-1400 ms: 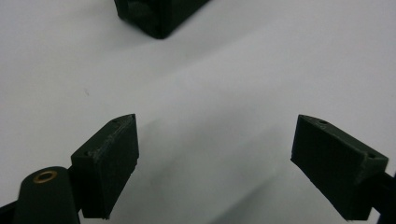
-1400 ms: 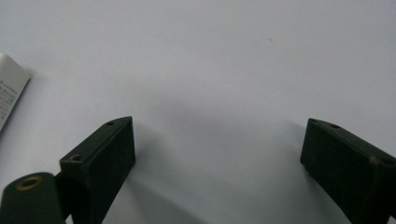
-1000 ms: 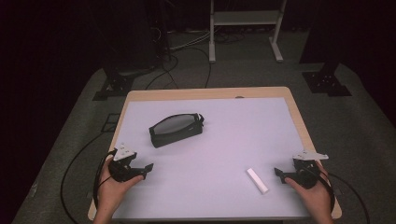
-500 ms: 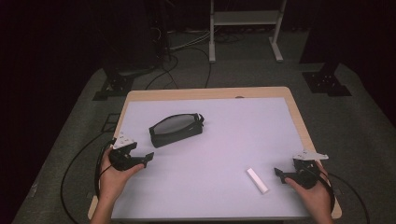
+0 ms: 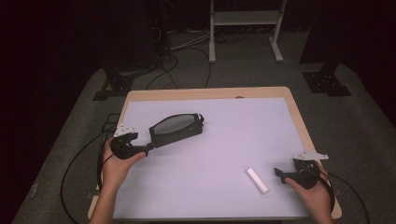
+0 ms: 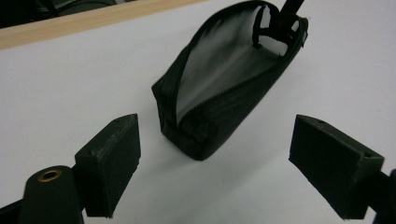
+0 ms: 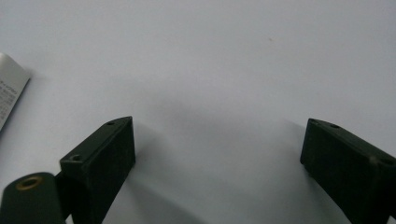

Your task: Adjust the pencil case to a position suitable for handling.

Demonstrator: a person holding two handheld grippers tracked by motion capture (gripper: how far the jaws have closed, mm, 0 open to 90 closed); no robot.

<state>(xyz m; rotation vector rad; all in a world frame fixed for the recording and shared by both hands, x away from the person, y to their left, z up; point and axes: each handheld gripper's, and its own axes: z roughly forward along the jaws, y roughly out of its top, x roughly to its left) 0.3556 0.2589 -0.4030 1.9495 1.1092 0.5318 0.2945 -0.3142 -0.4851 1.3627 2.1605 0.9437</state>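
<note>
Black zipped pouch (image 6: 224, 88) (mesh side panel) lying flat.

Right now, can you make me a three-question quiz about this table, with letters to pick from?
1. Where is the black pouch?
A. just ahead of the left gripper
B. beside the right gripper
C. on the floor

2. How many small white sticks lie on the table?
A. one
B. two
C. four

3. How is the left gripper?
A. shut on the pouch
B. open, holding nothing
C. shut on the white stick

Answers: 1 A, the pouch lies just beyond its jaws. 2 A, a single stick lies near the right gripper. 3 B, its jaws stand apart, short of the pouch.
</note>
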